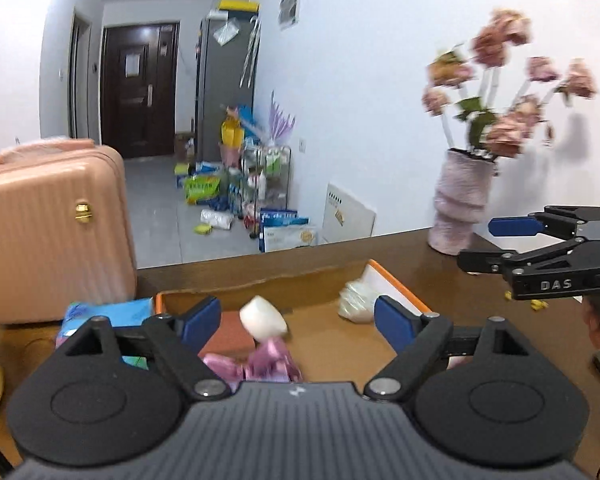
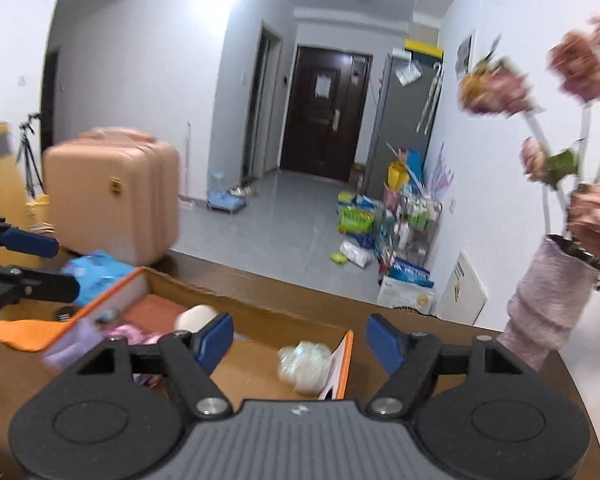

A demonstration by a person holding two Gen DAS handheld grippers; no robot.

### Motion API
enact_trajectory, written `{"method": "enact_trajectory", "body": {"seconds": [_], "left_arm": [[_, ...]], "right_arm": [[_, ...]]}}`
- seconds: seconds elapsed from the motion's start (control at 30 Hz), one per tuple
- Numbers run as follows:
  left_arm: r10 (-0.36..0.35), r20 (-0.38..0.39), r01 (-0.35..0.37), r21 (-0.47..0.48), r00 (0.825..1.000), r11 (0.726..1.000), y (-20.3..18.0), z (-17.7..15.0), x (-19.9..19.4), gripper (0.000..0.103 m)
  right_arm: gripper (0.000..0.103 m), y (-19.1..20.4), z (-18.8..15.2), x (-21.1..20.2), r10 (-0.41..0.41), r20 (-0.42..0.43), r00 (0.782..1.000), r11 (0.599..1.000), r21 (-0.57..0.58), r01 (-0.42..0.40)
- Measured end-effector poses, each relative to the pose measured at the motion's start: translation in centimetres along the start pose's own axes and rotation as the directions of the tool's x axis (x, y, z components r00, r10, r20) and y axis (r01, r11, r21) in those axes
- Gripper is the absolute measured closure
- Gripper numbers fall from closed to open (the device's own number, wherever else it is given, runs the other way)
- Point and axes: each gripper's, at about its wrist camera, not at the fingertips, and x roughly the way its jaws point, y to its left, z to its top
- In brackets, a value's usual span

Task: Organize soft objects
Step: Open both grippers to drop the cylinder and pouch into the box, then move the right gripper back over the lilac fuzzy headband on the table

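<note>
An open cardboard box with orange flaps lies on the brown table. Inside it are a white soft block, a shiny pink bundle and a pale crumpled bag. My left gripper hangs over the box, open, nothing between its blue pads. My right gripper is above the box's right end, open and empty too. In the left wrist view the right gripper shows at the right edge; in the right wrist view the left gripper shows at the left edge.
A pink suitcase stands at the table's left. A blue packet lies beside the box. A vase of pink flowers stands at the right by the wall. Beyond the table's far edge is a floor with clutter.
</note>
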Motion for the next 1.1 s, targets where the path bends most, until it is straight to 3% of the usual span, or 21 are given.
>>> {"method": "enact_trajectory", "body": {"seconds": [0.1,0.2,0.33,0.5,0.7,0.83,1.1], "left_arm": [[-0.007,0.038,0.007,-0.004,0.999,1.0,-0.9,-2.6,-5.0,0.015],[0.031,0.072,-0.031,0.001,0.997,1.0,-2.0,-6.2,-9.4,0.012],[0.046,0.125,-0.051,0.03,0.991,0.998,-4.2,-12.3,-14.7,0.007],[0.029,0.087,-0.024,-0.055,0.996,0.998,-6.1,-18.1,-18.3,0.006],[0.035,0.018,-0.034,-0.069,0.999,0.997,-7.3,-20.9,-18.8,0.006],[0.053,0.005,-0.053,-0.064,0.999,0.997,-7.7,-20.5,-17.5,0.006],[0.087,-0.004,-0.087,-0.1,0.996,0.991,-7.9,-18.8,-12.4,0.007]], "right_arm": [[0.029,1.2,-2.6,-5.6,0.033,0.022,0.999,0.999,-0.009,-0.032],[0.029,2.7,-5.9,-10.5,0.058,0.045,0.997,0.998,0.011,-0.058],[0.026,5.6,-11.6,-16.9,0.044,0.139,0.989,0.998,0.046,-0.051],[0.026,8.9,-18.0,-21.8,-0.001,0.153,0.988,0.998,0.065,-0.009],[0.028,9.2,-22.2,-23.2,0.02,0.12,0.993,0.979,0.199,-0.044],[0.028,8.7,-22.7,-22.1,-0.017,0.093,0.996,0.981,0.195,-0.002],[0.04,7.1,-22.2,-16.6,0.06,0.097,0.994,0.951,0.298,-0.086]]}}
